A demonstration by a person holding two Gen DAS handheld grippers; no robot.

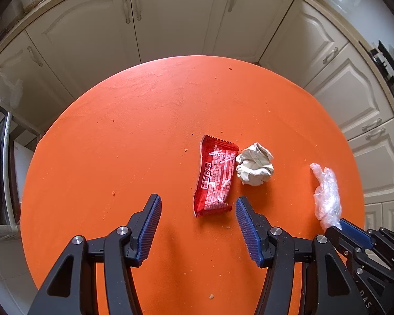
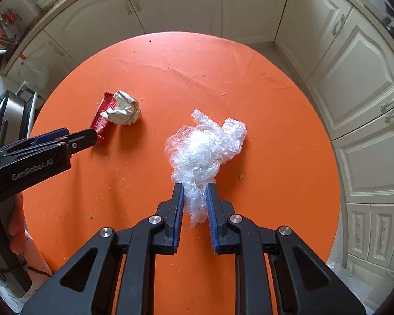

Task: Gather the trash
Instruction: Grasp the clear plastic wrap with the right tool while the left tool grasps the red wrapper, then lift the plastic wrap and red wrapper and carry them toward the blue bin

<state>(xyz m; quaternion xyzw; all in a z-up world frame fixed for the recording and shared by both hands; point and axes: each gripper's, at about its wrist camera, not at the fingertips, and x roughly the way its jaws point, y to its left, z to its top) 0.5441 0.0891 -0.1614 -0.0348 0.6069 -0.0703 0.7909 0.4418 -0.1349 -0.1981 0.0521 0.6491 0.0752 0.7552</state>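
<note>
A red snack wrapper (image 1: 214,176) lies flat on the round orange table (image 1: 134,131), touching a crumpled beige paper ball (image 1: 254,167) on its right. My left gripper (image 1: 198,202) is open, just short of the wrapper's near end. My right gripper (image 2: 194,187) is shut on a wad of clear plastic film (image 2: 205,147), which also shows at the right of the left wrist view (image 1: 326,197). In the right wrist view the wrapper (image 2: 101,116) and paper ball (image 2: 124,108) lie at the left, with the left gripper's fingers (image 2: 76,137) by the wrapper's end.
Crumbs are scattered over the table (image 2: 275,157). Cream kitchen cabinets (image 1: 176,18) ring the far side. A metal appliance and rack (image 1: 0,173) stand beside the table's left edge. A white plastic bag (image 2: 346,273) lies on the floor at the lower right.
</note>
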